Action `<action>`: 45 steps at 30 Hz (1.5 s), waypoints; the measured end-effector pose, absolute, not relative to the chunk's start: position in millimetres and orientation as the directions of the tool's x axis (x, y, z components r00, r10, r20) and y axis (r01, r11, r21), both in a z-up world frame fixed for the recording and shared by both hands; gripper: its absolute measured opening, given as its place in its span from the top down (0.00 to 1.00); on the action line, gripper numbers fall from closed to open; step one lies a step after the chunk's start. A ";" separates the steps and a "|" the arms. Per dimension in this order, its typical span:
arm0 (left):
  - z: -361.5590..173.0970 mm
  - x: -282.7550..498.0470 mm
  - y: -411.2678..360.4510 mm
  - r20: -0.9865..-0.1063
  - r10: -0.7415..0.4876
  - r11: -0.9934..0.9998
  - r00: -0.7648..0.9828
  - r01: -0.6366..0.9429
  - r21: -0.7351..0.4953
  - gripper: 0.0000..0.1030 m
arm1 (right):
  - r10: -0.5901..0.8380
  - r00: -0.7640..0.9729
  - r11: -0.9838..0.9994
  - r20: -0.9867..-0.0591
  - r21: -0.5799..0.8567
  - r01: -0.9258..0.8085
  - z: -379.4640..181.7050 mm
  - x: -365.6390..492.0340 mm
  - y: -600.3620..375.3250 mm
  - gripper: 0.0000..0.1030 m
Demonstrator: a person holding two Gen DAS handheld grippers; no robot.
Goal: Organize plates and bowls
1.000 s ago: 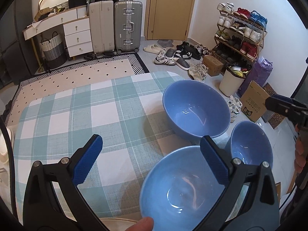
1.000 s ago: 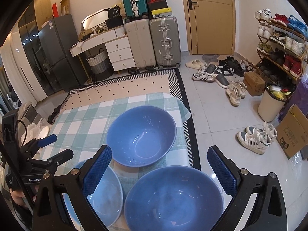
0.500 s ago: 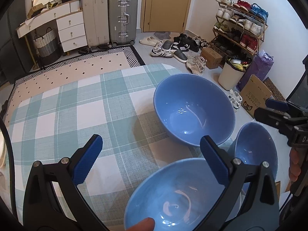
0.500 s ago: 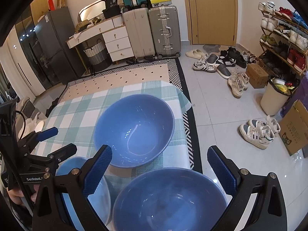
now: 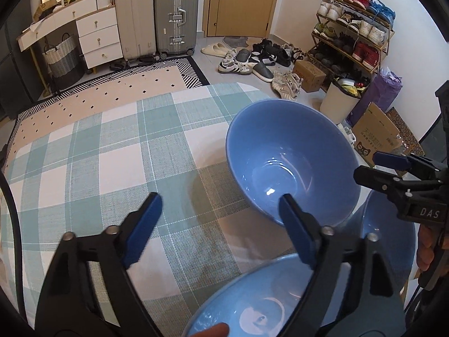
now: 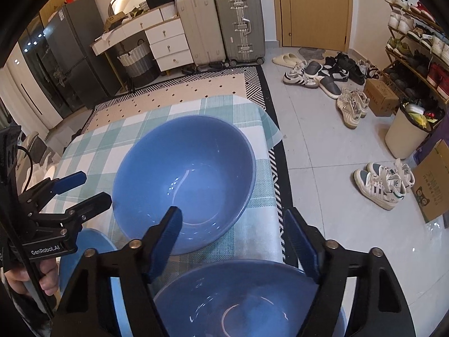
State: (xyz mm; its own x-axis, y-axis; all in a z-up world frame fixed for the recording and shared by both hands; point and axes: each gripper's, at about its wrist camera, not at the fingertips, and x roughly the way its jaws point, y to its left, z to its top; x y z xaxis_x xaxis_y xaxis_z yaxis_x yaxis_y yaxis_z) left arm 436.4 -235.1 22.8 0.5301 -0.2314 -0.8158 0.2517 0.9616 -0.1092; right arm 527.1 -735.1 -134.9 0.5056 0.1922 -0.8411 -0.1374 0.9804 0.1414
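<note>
Three blue bowls stand on the green-checked tablecloth (image 5: 112, 168). The biggest bowl (image 5: 291, 163) (image 6: 185, 179) is the farthest. A second bowl (image 5: 252, 309) lies just under my left gripper (image 5: 220, 230), whose jaws are closing with only cloth between them. The third bowl (image 5: 387, 247) (image 6: 247, 300) sits below my right gripper (image 6: 233, 241), also closing with nothing pressed; its left finger (image 6: 165, 241) overlaps the big bowl's near rim. Each gripper shows in the other's view, the right gripper (image 5: 393, 168) and the left gripper (image 6: 75, 193). The left bowl (image 6: 89, 250) is partly hidden there.
The table ends close to the right of the bowls, above a tiled floor with shoes (image 6: 381, 182) and a cardboard box (image 5: 376, 137). Suitcases (image 5: 157, 14), drawers (image 5: 98, 33), a shoe rack (image 5: 353, 28) and a bin (image 6: 407, 132) stand farther off. Something white (image 6: 42, 174) lies at the table's left edge.
Both grippers have come down and forward toward the bowls, which now look larger. Both pairs of jaws stand narrower than before. The bowls have not moved.
</note>
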 end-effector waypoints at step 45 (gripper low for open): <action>32.8 431.4 -261.6 -0.783 -0.345 0.913 0.518 0.380 -0.152 0.89 | 0.135 0.530 0.985 -0.838 0.054 -0.165 -143.5 534.8 -711.8 0.79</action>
